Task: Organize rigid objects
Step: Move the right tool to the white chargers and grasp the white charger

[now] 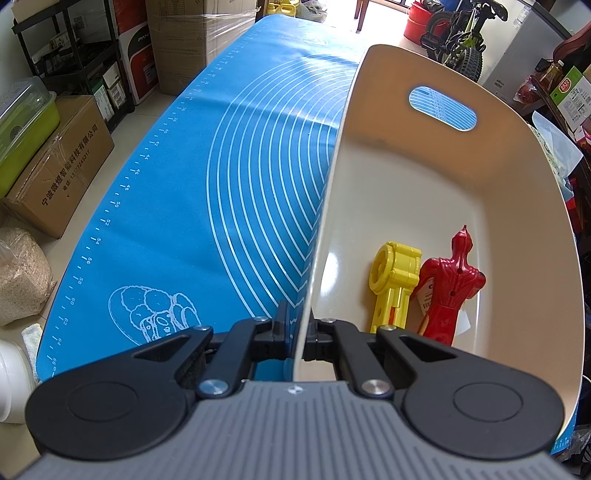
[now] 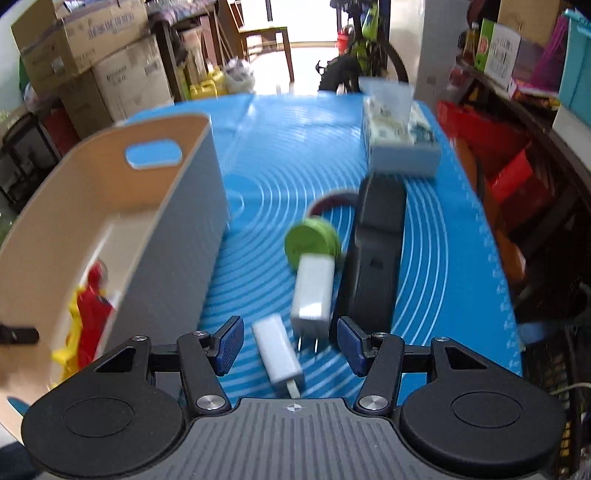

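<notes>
A beige bin stands on the blue mat. My left gripper is shut on the bin's near wall. Inside lie a yellow toy and a red figure. In the right wrist view the bin is at the left with the red figure inside. My right gripper is open above a small white charger. A larger white charger, a green round lid and a black case lie just beyond.
A tissue box stands at the mat's far right. A dark red round object lies behind the green lid. Cardboard boxes and a bicycle stand on the floor around the table.
</notes>
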The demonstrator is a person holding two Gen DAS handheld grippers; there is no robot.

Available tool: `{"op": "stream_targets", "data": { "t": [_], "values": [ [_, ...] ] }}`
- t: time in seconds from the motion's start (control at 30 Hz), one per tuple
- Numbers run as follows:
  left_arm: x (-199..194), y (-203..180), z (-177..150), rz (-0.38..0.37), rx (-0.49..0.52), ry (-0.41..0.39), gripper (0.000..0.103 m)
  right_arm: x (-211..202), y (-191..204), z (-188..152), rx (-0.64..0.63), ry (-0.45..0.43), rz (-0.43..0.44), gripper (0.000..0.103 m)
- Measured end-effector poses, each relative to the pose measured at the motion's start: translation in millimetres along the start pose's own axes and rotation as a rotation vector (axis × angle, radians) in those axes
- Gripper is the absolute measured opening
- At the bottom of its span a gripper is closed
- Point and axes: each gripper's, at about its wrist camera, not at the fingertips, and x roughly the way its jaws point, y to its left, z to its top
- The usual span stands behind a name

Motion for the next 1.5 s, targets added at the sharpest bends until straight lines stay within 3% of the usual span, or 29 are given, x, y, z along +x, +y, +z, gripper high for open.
{"op": "stream_targets", "data": {
  "t": [0.17, 0.37, 0.67, 0.73, 0.8, 1.23, 1.5],
  "values": [
    [0.0, 0.1, 0.0, 0.000, 0.000, 0.000, 0.007, 9.8, 7.4, -10.1, -0.025, 0.028, 0.027, 0.064],
    [-0.1, 0.1, 0.0, 0.000, 0.000, 0.000, 0.007, 18.7, 11.8, -12.8, -0.041, 0.035, 0.046, 0.046],
    [-0.2, 0.1, 0.0, 0.001, 0.000, 0.000, 0.007, 29.9, 11.7, -5.5, -0.064, 0.038, 0.036, 0.043],
    [-0.3, 0.6, -0.5, 0.002, 0.000, 0.000, 0.007, 29.2, 14.5, -6.7, -0.092, 0.034, 0.014, 0.034],
    [-0.4, 1.0, -0.7, 0.001, -0.001, 0.000, 0.007, 28.6, 15.1, -7.7, -0.101, 0.034, 0.006, 0.032],
    [-0.1, 2.1, -0.7, 0.001, -0.004, 0.001, 0.007, -2.9, 13.3, -5.4, -0.095, -0.050, -0.012, 0.032],
    [0.7, 1.0, -0.5, 0.004, -0.006, 0.003, 0.007, -47.8, 22.0, 20.8, -0.093, -0.170, 0.002, 0.032]
  ]
}}
